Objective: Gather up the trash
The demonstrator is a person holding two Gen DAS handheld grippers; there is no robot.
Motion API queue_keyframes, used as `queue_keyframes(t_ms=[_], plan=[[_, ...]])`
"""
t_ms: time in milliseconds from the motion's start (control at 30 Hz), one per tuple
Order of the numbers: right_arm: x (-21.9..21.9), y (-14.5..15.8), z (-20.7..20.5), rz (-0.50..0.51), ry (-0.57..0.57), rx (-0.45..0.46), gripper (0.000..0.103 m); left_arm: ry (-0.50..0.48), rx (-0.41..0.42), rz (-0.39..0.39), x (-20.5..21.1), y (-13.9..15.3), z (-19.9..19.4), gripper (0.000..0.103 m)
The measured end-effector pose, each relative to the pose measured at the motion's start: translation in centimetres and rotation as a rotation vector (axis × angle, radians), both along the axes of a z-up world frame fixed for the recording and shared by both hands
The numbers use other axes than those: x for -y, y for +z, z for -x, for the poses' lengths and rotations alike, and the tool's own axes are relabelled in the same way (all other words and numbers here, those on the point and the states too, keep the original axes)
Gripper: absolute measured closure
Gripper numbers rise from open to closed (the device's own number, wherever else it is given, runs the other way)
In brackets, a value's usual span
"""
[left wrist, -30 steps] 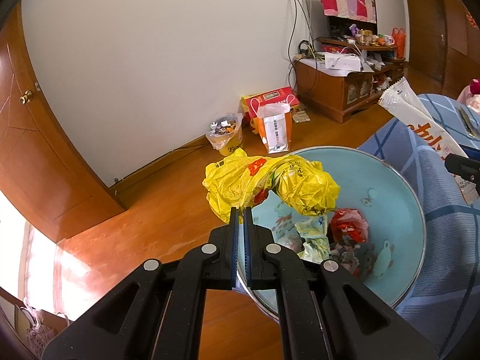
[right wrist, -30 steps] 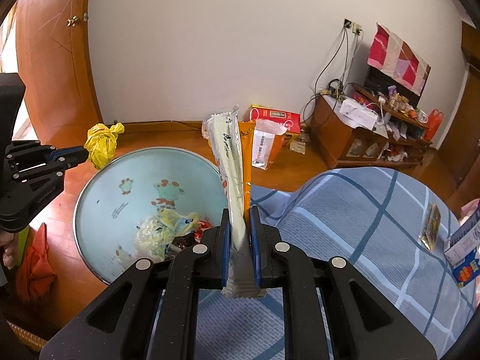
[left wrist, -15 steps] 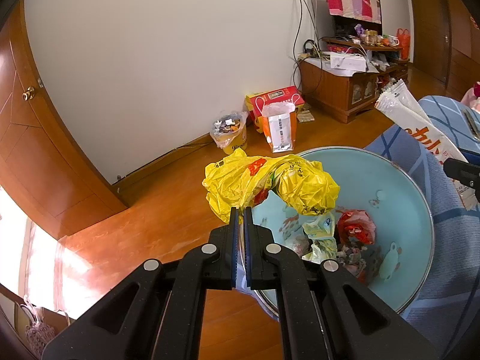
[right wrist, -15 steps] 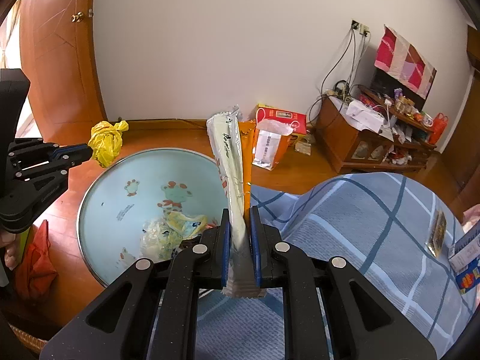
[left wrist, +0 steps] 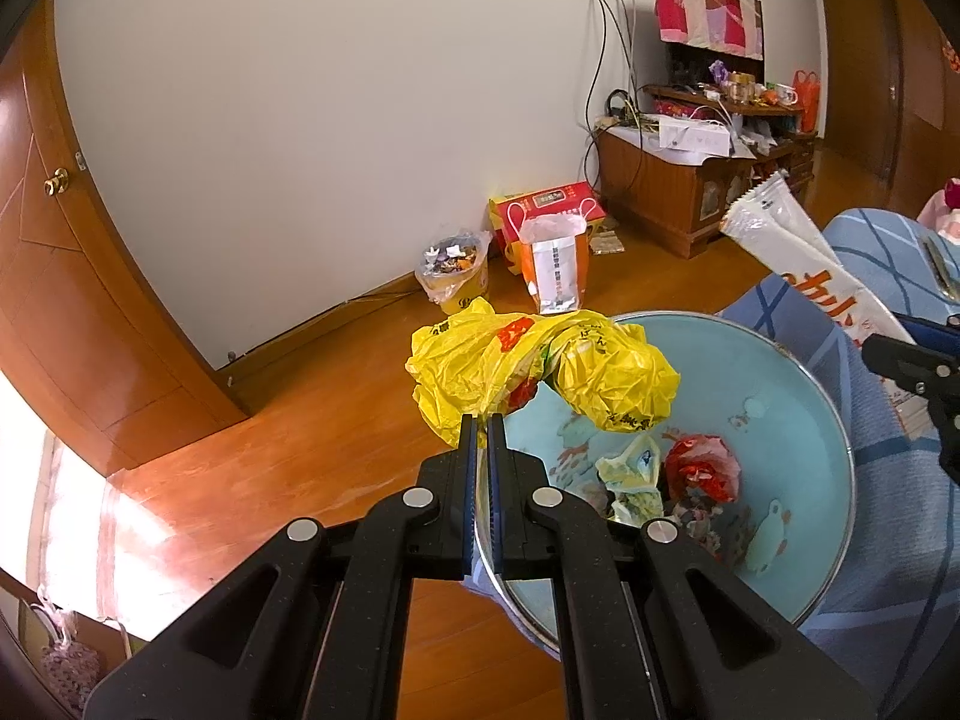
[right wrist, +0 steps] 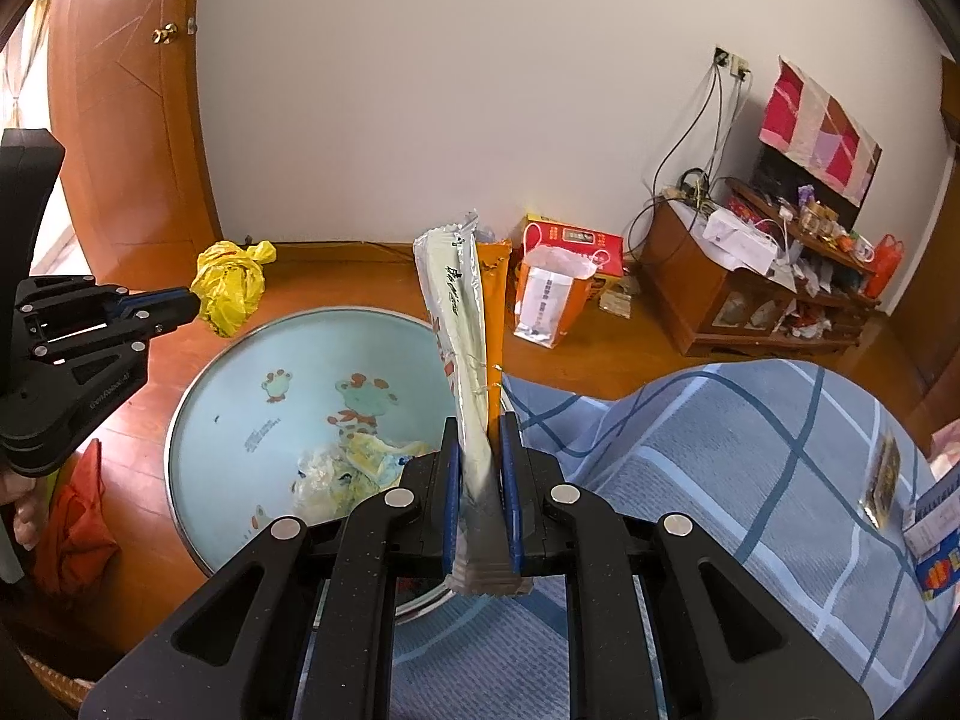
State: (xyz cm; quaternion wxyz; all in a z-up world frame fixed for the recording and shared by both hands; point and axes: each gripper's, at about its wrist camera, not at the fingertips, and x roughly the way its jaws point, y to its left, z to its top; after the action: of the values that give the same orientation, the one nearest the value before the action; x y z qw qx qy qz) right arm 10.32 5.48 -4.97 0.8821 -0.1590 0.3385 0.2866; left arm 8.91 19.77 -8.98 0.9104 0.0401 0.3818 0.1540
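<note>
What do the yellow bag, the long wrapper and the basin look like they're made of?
Yellow bag: thin plastic film, glossy, sharply crinkled. Long wrapper: plastic film, probably foil-lined, with a silvery sheen and a crimped end seal. Basin: likely enamelled metal, given its smooth pale blue inside with printed cartoon animals and its shiny rim; painted plastic can't be ruled out.

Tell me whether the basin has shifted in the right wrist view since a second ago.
Yes. The basin now sits higher and further right in the picture, nearer the orange bag; whether basin or camera moved is unclear.
</note>
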Motion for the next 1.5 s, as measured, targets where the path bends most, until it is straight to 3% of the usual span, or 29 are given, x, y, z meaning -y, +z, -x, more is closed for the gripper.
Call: queue_keyframes(t_ms=[67,100,167,233,300,433,600,967,1500], plan=[[-0.1,0.1,0.1,-0.008,0.004,0.007,0.087,-0.005,0.006,0.009,0.1,0.1,0.1,0.096],[-0.1,0.2,0.1,-0.016,0.006,0.009,0.081,-0.007,0.01,0.011,0.1,0.1,0.2,0.096],[0.1,0.4,0.1,-0.037,0.009,0.008,0.07,-0.018,0.021,0.023,0.3,0.4,0.3,0.083],[0.2,0.5,0.1,-0.04,0.007,0.011,0.067,-0.021,0.04,0.029,0.5,0.7,0.6,0.058],[0.3,0.6,0.1,-0.044,0.002,0.011,0.066,-0.027,0.05,0.03,0.7,0.9,0.8,0.052],[1.2,1.1,0.5,-0.068,-0.017,0.017,0.06,-0.026,0.092,0.048,1.0,1.6,1.5,0.027],[3.9,3.8,3.0,-0.134,-0.068,0.088,0.053,-0.03,0.218,0.057,2.1,4.4,3.9,0.009],[8.6,8.8,7.4,-0.204,-0.154,0.222,0.046,-0.082,0.351,0.034,5.1,9.4,6.9,0.006],[11.1,10.6,9.1,-0.198,-0.204,0.26,0.045,-0.094,0.383,0.045,6.1,10.4,8.2,0.006]])
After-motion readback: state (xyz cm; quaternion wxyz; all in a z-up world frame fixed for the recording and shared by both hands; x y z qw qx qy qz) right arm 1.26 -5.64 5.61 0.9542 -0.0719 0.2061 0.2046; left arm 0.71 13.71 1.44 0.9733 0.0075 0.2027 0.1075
